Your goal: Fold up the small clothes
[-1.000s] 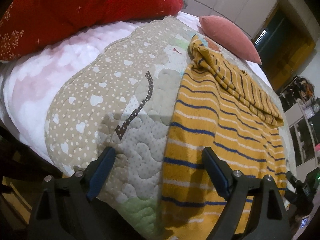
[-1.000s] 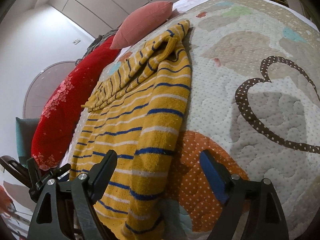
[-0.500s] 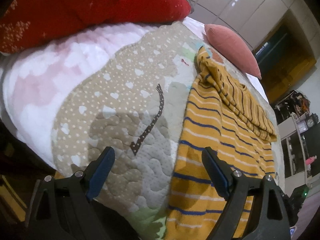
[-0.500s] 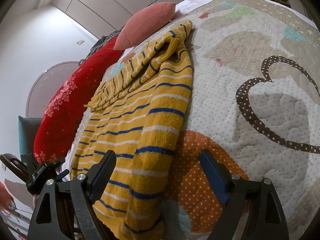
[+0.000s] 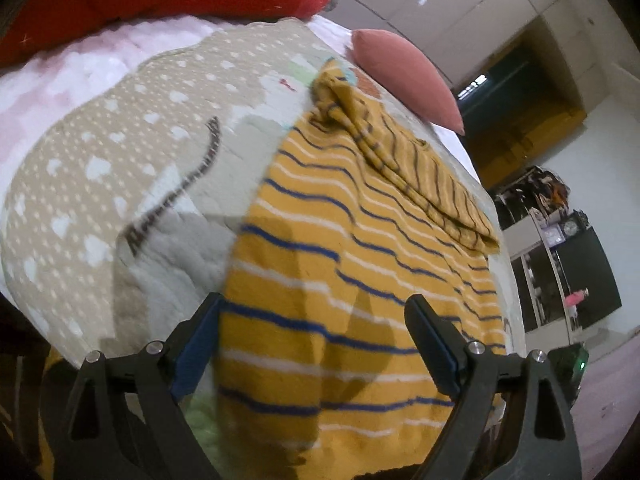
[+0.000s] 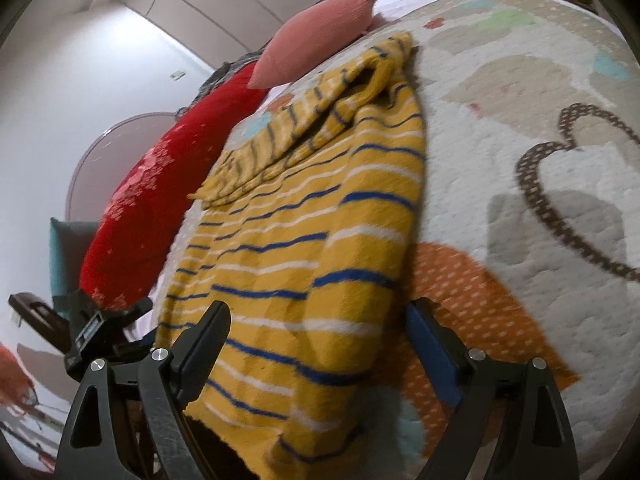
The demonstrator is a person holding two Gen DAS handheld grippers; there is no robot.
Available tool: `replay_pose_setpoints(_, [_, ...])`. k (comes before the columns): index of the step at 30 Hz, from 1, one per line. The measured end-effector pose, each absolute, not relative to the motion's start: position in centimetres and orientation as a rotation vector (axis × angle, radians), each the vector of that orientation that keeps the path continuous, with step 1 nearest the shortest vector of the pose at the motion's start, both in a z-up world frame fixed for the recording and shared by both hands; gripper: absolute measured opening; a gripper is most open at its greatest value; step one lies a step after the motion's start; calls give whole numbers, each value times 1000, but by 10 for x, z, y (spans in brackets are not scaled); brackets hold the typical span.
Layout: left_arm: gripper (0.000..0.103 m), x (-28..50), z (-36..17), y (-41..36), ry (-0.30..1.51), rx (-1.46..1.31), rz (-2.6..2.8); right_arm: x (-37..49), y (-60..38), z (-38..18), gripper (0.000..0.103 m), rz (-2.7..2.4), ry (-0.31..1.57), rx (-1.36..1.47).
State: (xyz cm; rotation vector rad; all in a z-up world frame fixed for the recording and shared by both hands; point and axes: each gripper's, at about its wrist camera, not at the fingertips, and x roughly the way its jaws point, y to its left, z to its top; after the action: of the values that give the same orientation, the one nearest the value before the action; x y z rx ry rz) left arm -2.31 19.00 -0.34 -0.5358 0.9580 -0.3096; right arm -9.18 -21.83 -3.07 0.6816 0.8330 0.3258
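A yellow knit sweater (image 5: 344,272) with blue and white stripes lies flat on a patterned quilt (image 5: 120,160), its sleeves folded across its far end. It also shows in the right wrist view (image 6: 304,240). My left gripper (image 5: 316,336) is open, its jaws wide apart over the sweater's near hem at one corner. My right gripper (image 6: 320,340) is open over the hem's other corner, where the hem hangs off the bed edge. Neither holds anything.
A pink cushion (image 5: 404,76) lies beyond the sweater, and a long red pillow (image 6: 160,200) runs along the quilt's side. The quilt (image 6: 520,160) covers a bed. Wardrobe doors (image 5: 460,4) and a dark doorway stand behind.
Both grippers have moved closer to the sweater's near hem and now straddle it. The left gripper shifted right over the sweater. The sweater has not moved.
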Motion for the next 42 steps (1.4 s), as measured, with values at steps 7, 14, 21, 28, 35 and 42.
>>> replay_pose_setpoints(7, [90, -46, -11, 173, 993, -517, -398, -101, -197, -37, 92, 465, 856, 734])
replay_pose_setpoints(14, [68, -62, -16, 156, 1033, -410, -370, -113, -187, -39, 73, 398, 864, 682])
replay_pose_setpoints(21, [10, -65, -1, 165, 1058, -368, -335, -112, -217, -52, 13, 378, 905, 778])
replay_pose_setpoints(28, [8, -105, 34, 149, 996, -351, -393, -145, -240, -23, 12, 448, 831, 823])
replay_pose_setpoints(35, [8, -106, -8, 169, 1086, -468, -347, -165, -258, -50, 12, 388, 888, 904])
replay_pose_setpoints(42, [8, -106, -2, 170, 1075, -430, -367, -161, -228, -47, 47, 415, 944, 779])
